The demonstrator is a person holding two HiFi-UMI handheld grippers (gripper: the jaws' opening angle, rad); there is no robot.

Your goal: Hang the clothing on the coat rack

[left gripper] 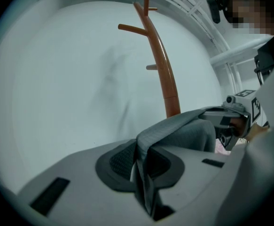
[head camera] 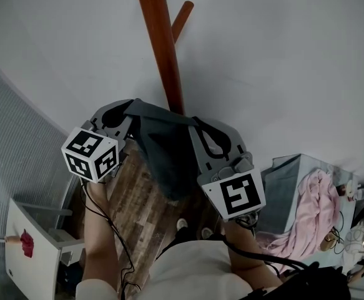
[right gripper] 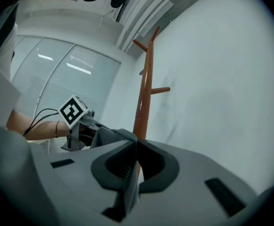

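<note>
A dark grey garment (head camera: 166, 155) hangs stretched between my two grippers, just in front of the brown wooden coat rack (head camera: 163, 49). My left gripper (head camera: 128, 110) is shut on the garment's left edge, and the cloth (left gripper: 183, 131) runs out from between its jaws (left gripper: 141, 166) toward the other gripper. My right gripper (head camera: 197, 124) is shut on the right edge, with a fold of the cloth (right gripper: 129, 185) pinched between its pads (right gripper: 136, 166). The rack's pole and pegs (left gripper: 162, 65) rise right behind the garment (right gripper: 145, 88). The garment touches no peg.
A grey bin (head camera: 281, 174) holding pink clothing (head camera: 316, 208) stands at the right on the floor. A white table (head camera: 35, 261) with a small red thing (head camera: 27, 242) is at the lower left. A white wall is behind the rack; wood floor (head camera: 132, 192) lies below.
</note>
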